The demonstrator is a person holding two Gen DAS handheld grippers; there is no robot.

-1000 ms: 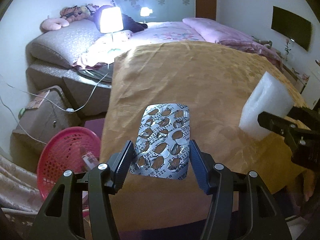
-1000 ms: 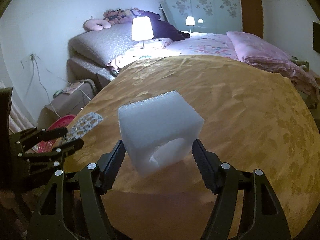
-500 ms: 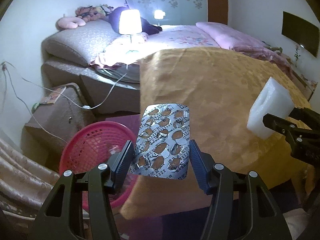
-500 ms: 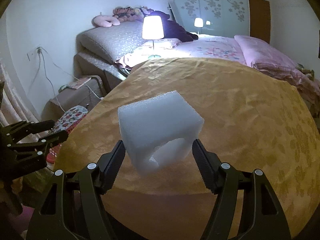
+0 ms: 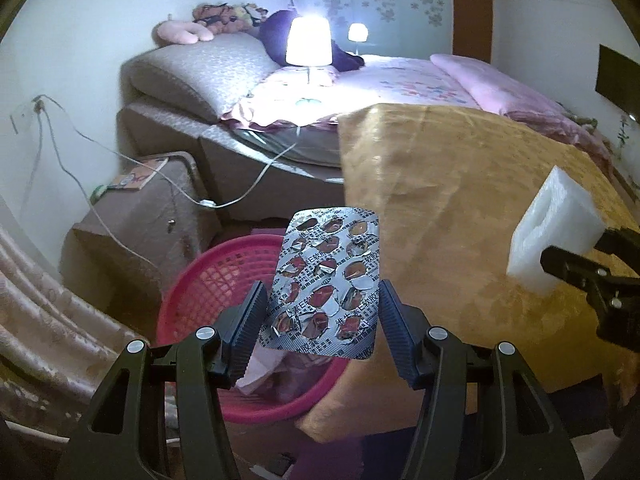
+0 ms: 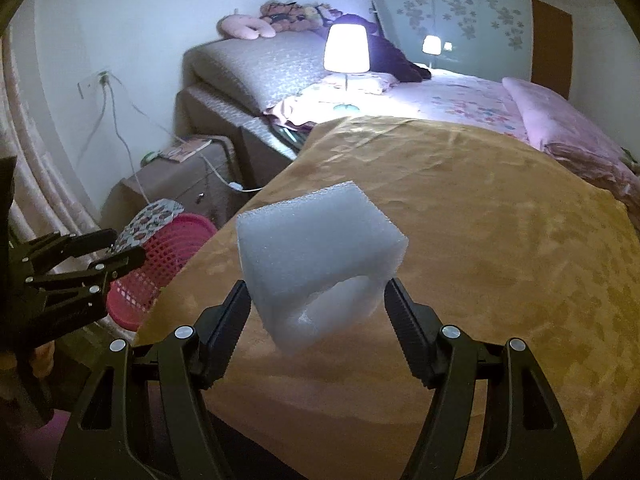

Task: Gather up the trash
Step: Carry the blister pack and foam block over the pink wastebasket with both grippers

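Observation:
My left gripper [image 5: 320,320] is shut on a used silver pill blister sheet [image 5: 328,280], which stands up between the pads above the pink plastic basket [image 5: 192,280]. Some wrappers lie inside that basket. My right gripper [image 6: 316,308] is shut on a white foam block [image 6: 316,252], held over the table with the golden cloth [image 6: 460,240]. In the right wrist view the left gripper [image 6: 120,252] with the blister sheet [image 6: 148,220] shows at the left over the pink basket [image 6: 160,264]. In the left wrist view the foam block [image 5: 552,232] and the right gripper [image 5: 576,264] show at the right.
A bed [image 5: 400,76] with pink bedding and a lit lamp [image 5: 308,42] lies behind the table. A brown bedside cabinet [image 5: 132,220] with trailing white cables stands left of the basket. A curtain [image 5: 44,292] hangs at the far left.
Both grippers have moved left with their loads. The blister sheet went from above the table's cloth to above the pink basket; the foam block is now nearer the table's left edge.

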